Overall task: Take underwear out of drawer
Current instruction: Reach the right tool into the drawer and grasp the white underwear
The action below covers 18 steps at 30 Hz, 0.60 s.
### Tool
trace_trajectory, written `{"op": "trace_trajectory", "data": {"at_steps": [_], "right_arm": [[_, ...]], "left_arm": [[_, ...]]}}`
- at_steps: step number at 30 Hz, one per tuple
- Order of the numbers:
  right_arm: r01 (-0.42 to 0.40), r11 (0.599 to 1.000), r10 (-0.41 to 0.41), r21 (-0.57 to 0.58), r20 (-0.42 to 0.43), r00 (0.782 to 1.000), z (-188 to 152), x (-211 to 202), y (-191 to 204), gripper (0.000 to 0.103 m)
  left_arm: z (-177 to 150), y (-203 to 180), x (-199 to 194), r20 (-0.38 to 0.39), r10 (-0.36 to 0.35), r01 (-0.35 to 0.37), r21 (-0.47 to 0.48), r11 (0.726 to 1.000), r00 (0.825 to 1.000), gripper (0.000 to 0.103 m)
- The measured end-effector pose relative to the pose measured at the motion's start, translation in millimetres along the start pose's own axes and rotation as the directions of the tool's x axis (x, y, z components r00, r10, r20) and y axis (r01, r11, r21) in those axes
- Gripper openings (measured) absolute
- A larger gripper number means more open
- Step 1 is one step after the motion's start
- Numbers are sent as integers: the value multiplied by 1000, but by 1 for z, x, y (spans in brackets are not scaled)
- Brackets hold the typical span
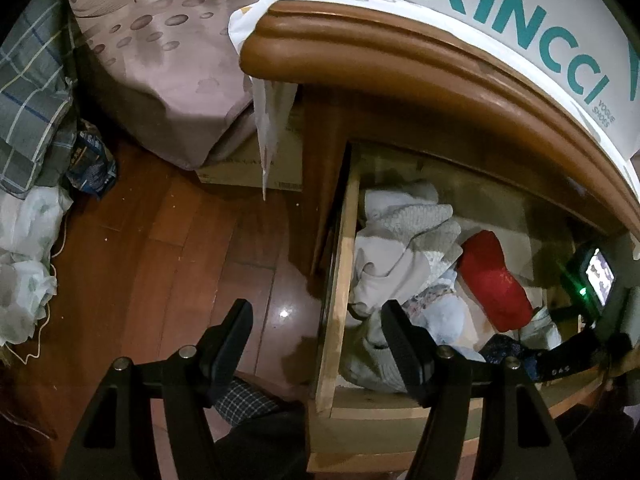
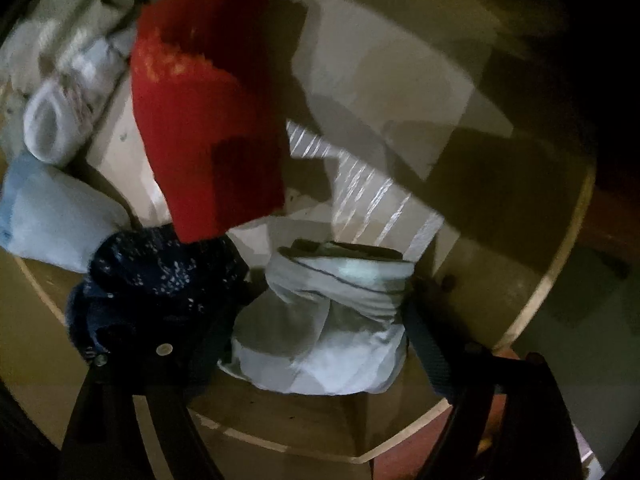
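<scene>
Your right tongs [image 2: 320,320] stood spread around the folded pale-blue underwear [image 2: 324,320] at lower centre of the wooden drawer [image 2: 552,280], pads not yet pressing, ready to pinch; your left tongs [image 1: 316,320] hung open, empty, over the drawer's edge.

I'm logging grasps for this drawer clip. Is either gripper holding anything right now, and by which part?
Nothing is held. The left gripper is open over the drawer's edge; the right gripper's jaws straddle a pale folded garment without pressing it.
</scene>
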State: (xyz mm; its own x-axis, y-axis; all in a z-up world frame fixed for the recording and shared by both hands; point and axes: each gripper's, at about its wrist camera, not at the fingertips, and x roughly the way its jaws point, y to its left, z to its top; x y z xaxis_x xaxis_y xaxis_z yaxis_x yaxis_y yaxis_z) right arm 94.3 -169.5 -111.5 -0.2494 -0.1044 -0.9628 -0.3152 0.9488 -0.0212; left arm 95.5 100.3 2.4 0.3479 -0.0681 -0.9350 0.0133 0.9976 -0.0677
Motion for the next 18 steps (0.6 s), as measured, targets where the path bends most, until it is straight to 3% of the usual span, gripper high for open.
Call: {"op": "trace_trajectory", "data": {"at_steps": [6, 14, 18], "right_arm": [[41, 997, -43, -64, -39, 998, 3, 14, 10, 87], [17, 999, -17, -49, -4, 1000, -2, 14, 2, 53], [13, 1000, -13, -13, 48, 999, -9, 7, -2, 45]], "left_arm": [[0, -2, 2, -9, 5, -5, 9, 1000, 1000, 68], [1, -1, 1, -15, -12, 12, 3, 1000, 1000, 68], [1, 0, 2, -25, -33, 32, -17, 999, 999, 68]]}}
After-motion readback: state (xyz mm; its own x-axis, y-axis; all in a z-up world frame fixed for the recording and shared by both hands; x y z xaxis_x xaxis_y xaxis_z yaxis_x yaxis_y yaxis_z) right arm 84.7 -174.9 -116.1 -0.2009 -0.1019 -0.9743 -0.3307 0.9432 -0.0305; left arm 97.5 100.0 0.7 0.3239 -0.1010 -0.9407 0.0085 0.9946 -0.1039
